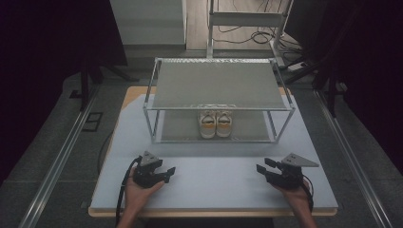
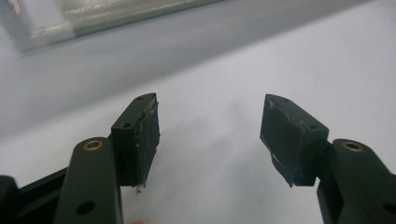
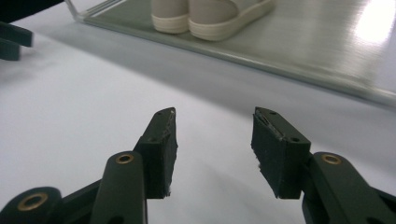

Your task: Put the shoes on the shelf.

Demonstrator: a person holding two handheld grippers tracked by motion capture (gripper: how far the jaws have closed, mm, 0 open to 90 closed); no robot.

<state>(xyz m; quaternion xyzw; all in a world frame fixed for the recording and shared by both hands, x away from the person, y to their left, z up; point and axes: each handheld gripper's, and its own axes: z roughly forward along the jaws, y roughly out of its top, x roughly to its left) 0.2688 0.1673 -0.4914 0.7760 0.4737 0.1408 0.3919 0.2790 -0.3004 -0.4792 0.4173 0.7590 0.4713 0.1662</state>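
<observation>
A pair of white shoes with orange patches (image 1: 215,124) stands side by side on the lower shelf of a two-level metal rack (image 1: 218,109) at the middle of the table. In the right gripper view their heels (image 3: 210,14) rest on that shelf (image 3: 303,42). My left gripper (image 1: 168,172) lies low over the near left of the table, jaws open and empty, pointing right (image 2: 210,126). Near the table's front right, my right gripper (image 1: 263,165) points left toward the rack, open with nothing between its pads (image 3: 212,140).
The white table top (image 1: 214,190) spreads between the two grippers. The rack's lower edge (image 2: 116,11) shows beyond the left jaws. The left gripper's jaw tips (image 3: 11,42) appear far left in the right gripper view. Cables and a metal stand (image 1: 247,21) lie behind the table.
</observation>
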